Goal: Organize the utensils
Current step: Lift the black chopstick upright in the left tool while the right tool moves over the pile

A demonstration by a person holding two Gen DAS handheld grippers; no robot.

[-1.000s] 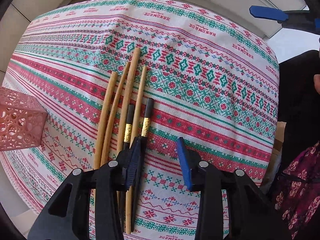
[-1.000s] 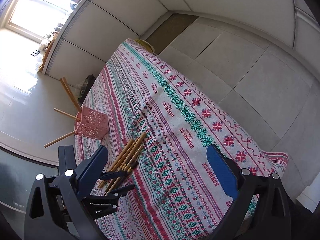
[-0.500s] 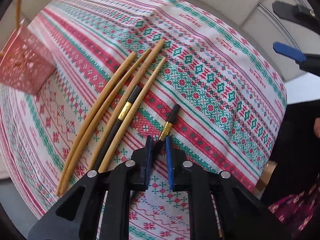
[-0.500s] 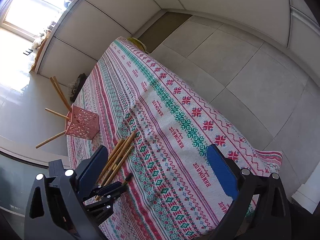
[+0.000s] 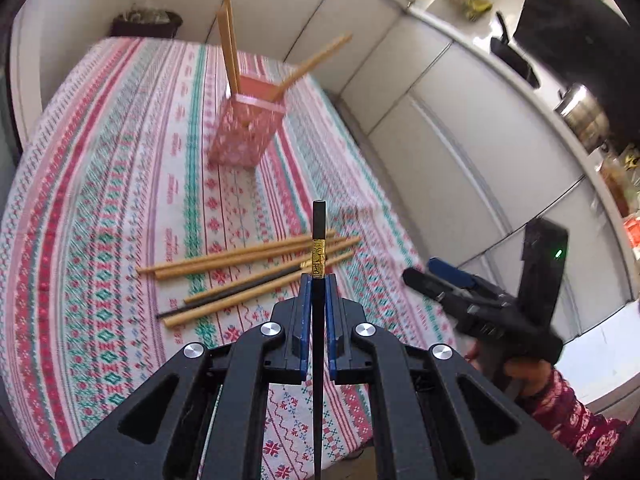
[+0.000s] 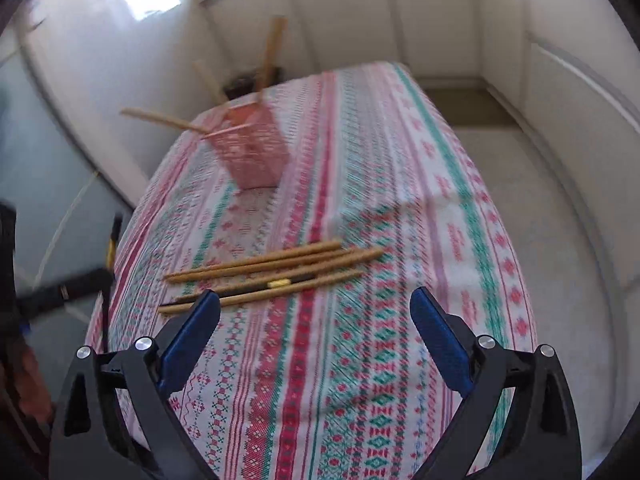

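Between the blue pads of the left claw (image 5: 316,280) sits a black chopstick (image 5: 319,224), clamped tight, with its gold band just past the pad tips and its blunt end sticking out ahead. It's lifted clear of the cloth, and its thin end runs back down between the claw arms. You can catch the same stick at the far left edge of the right wrist view too, kinda blurry.

On the worktop (image 5: 100,208), which has a red, green and white patterned tablecloth over it, the loose chopsticks (image 5: 248,272) lie in a rough bundle, touching or nearly touching: four wooden ones plus a second black one with a gold band (image 6: 279,283) tucked in among them. Same pile shows up in the right wrist view, just ahead of that claw's left pad.

Further back on the cloth stands the pink perforated holder (image 5: 246,132), well apart from the pile. It's upright and has wooden chopsticks (image 5: 229,40) poking out of the top, a couple standing nearly straight and one leaning way off to the side.

Right claw (image 6: 316,320) has its jaws wide apart and just starting to close, nothing between them, hanging over the cloth near the pile. In the left wrist view you can see it off the right edge of the worktop, held by a hand (image 5: 524,372) with a dark red patterned sleeve (image 5: 576,424).

Background is white cabinet fronts and a shelf with kitchen stuff, too blurry to name.
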